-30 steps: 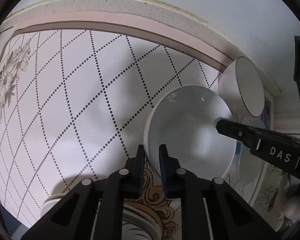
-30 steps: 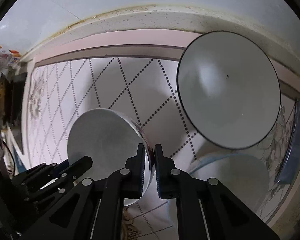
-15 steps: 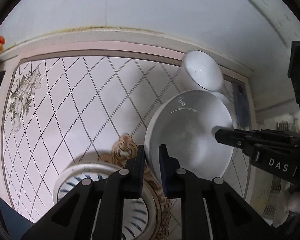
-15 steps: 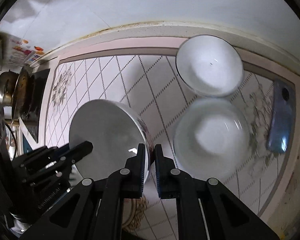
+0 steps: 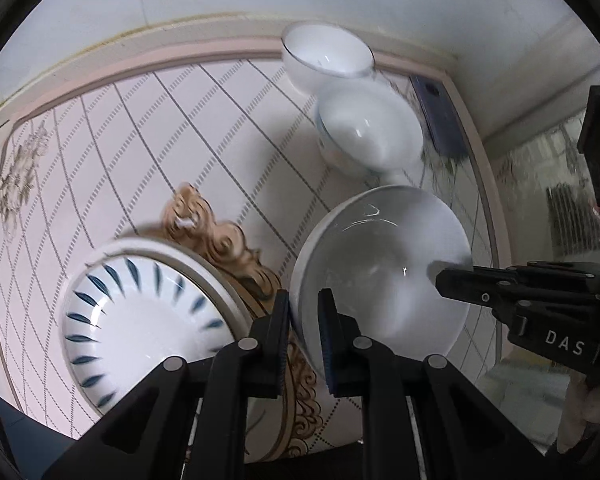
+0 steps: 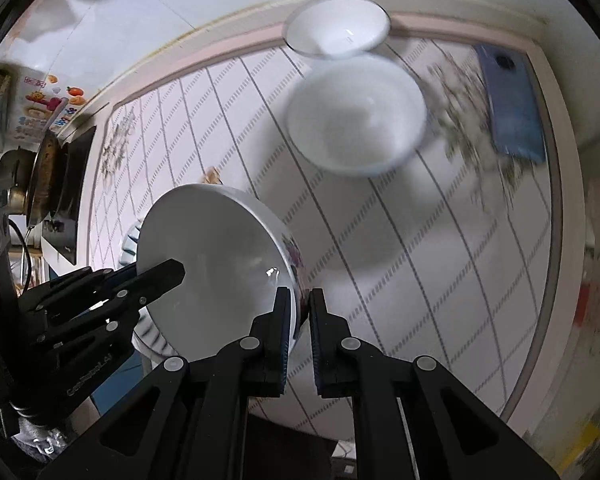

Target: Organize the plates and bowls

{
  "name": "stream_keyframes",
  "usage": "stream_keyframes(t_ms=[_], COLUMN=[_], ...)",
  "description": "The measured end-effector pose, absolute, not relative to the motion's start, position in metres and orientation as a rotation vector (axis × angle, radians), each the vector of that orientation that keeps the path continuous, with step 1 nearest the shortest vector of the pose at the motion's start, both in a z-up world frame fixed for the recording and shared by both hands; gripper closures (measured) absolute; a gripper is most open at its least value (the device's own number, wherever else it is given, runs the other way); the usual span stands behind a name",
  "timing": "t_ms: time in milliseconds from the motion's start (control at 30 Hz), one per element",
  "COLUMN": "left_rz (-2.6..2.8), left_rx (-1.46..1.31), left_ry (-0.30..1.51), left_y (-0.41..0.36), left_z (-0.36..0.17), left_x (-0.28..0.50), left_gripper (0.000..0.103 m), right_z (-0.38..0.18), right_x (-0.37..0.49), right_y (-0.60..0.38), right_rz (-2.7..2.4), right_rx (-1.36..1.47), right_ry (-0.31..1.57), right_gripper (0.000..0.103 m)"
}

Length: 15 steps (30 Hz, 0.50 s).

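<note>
1. "DAS" is showing in white capitals on the black body of the right gripper [image 5: 456, 280], seen in the left wrist view.
2. Embossed lettering is running along the left gripper [image 6: 168, 276] body in the right wrist view; too small to read.
3. Colourful package [image 6: 40, 104] at far left is carrying print, illegible.

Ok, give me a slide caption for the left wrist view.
Both tongs, left and right, grip one white ceramic bowl above a blue-leaf patterned plate; two white bowls sit behind.
</note>
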<state>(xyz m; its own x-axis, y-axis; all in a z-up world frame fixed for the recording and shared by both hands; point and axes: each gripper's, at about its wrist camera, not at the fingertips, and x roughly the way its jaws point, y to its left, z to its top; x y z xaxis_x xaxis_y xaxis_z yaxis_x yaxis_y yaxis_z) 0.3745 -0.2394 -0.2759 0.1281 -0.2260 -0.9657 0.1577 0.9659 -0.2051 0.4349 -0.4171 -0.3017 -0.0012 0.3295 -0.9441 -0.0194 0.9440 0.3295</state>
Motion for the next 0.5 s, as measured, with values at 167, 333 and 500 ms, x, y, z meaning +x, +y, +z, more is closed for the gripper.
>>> stream_keyframes(t_ms=[167,333,500], left_rz=[-0.302,-0.311,-0.307], left_rx=[-0.011,0.047,0.072], left_ry=[1.444,1.466,1.494], left_y=[-0.257,-0.271,-0.275], left_z=[-0.296,-0.313,-0.327], left_x=[0.364,0.359,0.359], left_gripper=[0.091,0.091,0.091], right_z=[-0.324,-0.349,-0.364], right_x=[0.409,0.395,0.386], right_y=[-0.433,-0.448,-0.455], right_rz=[0.238,0.203,0.194], right_rx=[0.271,0.316,0.341], right_ry=[1.578,1.597,1.613], right_gripper=[0.093,0.093,0.093])
